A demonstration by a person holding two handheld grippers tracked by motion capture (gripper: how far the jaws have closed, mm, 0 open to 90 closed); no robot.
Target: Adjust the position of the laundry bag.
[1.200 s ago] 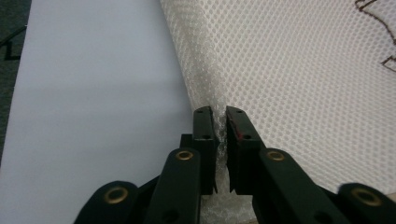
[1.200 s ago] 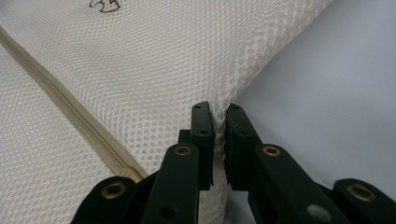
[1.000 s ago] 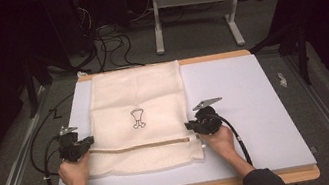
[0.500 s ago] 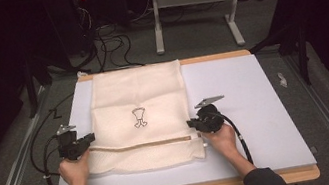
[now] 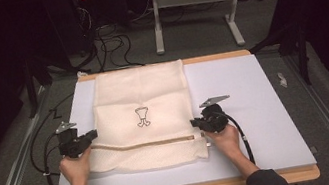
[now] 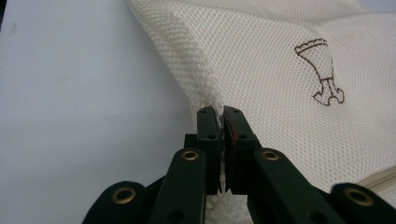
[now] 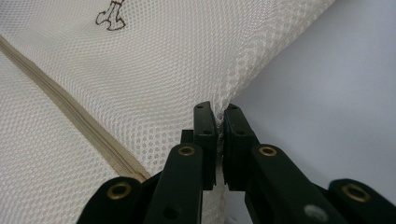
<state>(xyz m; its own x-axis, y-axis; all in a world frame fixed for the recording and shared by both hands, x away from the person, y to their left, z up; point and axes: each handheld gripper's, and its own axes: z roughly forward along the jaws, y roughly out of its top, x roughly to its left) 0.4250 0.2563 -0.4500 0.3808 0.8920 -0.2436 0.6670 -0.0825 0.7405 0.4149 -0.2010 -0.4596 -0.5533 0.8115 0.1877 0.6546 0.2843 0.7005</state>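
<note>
Both grippers, left gripper (image 6: pixel 219 114) and right gripper (image 7: pixel 218 112), clamp shut on opposite side edges of the cream mesh laundry bag (image 5: pixel 141 104) on the white table (image 5: pixel 266 106); folding neatly likely demands lifting evenly.

Count: one mesh bag (image 5: pixel 144 121), one zip (image 5: pixel 145 143), one printed mark (image 5: pixel 142 116); two grippers, left gripper (image 5: pixel 89 136), right gripper (image 5: pixel 197 123); one table (image 5: pixel 256 107).
</note>
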